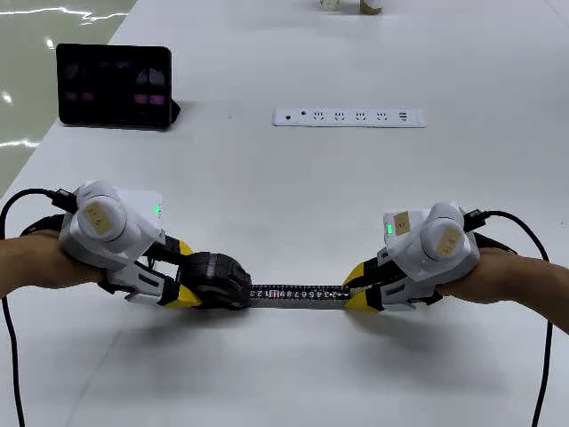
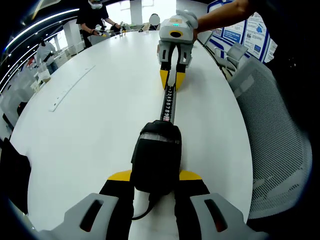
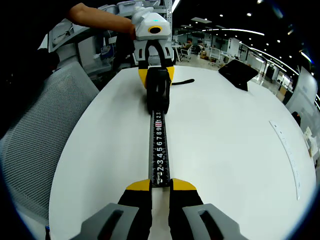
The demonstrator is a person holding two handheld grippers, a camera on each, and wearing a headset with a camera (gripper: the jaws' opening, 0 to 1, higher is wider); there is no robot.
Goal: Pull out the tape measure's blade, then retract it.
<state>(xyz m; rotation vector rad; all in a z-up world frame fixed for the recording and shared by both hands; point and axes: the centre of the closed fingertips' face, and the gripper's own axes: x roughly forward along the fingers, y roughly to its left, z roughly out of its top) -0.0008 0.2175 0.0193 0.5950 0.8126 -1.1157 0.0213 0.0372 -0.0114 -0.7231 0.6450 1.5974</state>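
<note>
Near edge, head view: black cables (image 1: 11, 356) run from both grippers off the bottom of the picture.

Left gripper (image 1: 184, 274): yellow-tipped jaws clamped on the flanks of the tape measure's case (image 1: 218, 280). The case's rear is buried between the jaws. In the left gripper view the case (image 2: 156, 155) is a chunky, rounded black body, matte, with a pale grey band across its top.

Blade (image 1: 298, 294): out partway, lying flat on the white table (image 1: 356, 196). Long axis runs left to right across the person, mouth of the case toward the right gripper (image 1: 356, 289). Dark band with white numerals, too small to read in the head view. In the right gripper view the blade (image 3: 159, 150) reads 1 upward into the twenties, counting away from the camera.

Right gripper: jaws drawn narrow, pinching the blade's free end. The end hook is hidden between the yellow tips (image 3: 172, 185).

Right gripper view: a thin black strap (image 3: 182, 81) trails from the case on the tabletop.

Farther out: a flat white power strip (image 1: 348, 116) with a row of sockets. To the left, a dark tablet (image 1: 114, 84) propped on a stand, screen dim with blurred glints. Far edge: two small objects (image 1: 369, 7) cut off by the frame, unidentifiable.
</note>
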